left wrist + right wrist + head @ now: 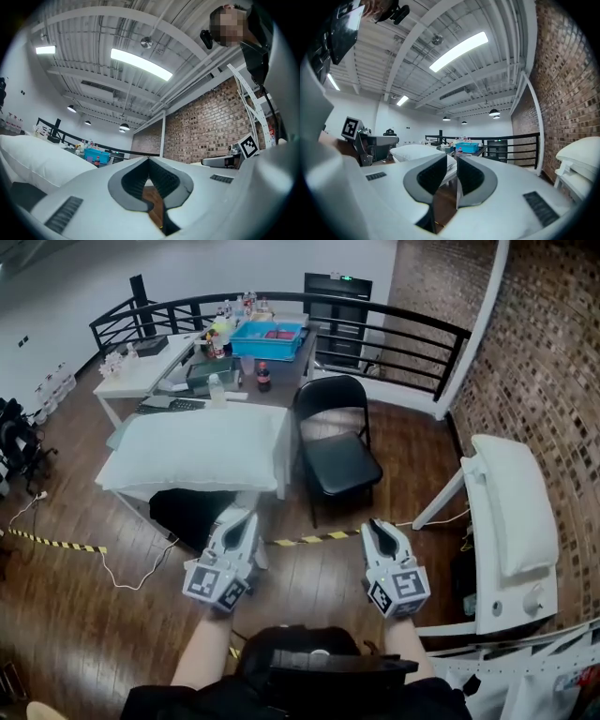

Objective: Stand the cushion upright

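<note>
Here, the fingers of the left gripper are pressed fully together on nothing. The fingers of the right gripper stand all but closed, with a thin slit between them and nothing in it. Both tools are held side by side above the dark wooden floor. They point towards the large white rectangular fabric cushion, which lies flat on a white bench well ahead of them, beside a black folding chair. Neither gripper touches the cushion. The step in hand looks to be the approach; the standing-up itself has not begun. The next move likely calls for closing the gap, opening both sets of fingers and taking the cushion's near edge or corners, so it can be tipped onto one long side. The cushion looks plump, soft and smooth-covered, and fills nearly the whole bench top. It will probably sag when lifted and may need steadying to stay on edge.
</note>
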A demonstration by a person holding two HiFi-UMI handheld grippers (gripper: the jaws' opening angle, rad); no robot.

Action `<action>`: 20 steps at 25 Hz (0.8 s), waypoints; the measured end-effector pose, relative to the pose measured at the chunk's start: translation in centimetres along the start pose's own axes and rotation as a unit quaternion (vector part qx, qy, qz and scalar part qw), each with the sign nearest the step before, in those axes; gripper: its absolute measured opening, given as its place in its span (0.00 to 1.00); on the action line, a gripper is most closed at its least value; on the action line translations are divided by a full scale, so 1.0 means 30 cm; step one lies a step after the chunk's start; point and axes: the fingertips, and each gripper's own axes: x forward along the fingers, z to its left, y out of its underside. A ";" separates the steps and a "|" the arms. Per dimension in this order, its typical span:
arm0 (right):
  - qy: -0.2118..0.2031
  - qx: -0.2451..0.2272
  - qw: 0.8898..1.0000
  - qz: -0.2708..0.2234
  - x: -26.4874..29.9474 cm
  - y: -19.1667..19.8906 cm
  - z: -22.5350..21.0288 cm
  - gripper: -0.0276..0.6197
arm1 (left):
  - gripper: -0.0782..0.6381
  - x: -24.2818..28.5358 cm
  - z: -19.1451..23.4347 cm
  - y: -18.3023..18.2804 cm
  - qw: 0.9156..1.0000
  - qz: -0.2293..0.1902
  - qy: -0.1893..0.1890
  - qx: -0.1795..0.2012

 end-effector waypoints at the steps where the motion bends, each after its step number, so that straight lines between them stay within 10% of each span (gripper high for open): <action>1: -0.008 -0.002 1.000 0.002 0.040 -0.005 0.003 0.12 | 0.11 0.019 0.027 -0.002 1.000 -0.003 -0.006 -0.001; 20: -0.185 -0.011 0.983 -0.013 0.755 -0.098 -0.372 0.12 | 0.11 0.471 0.288 0.086 0.981 -0.021 -0.185 0.049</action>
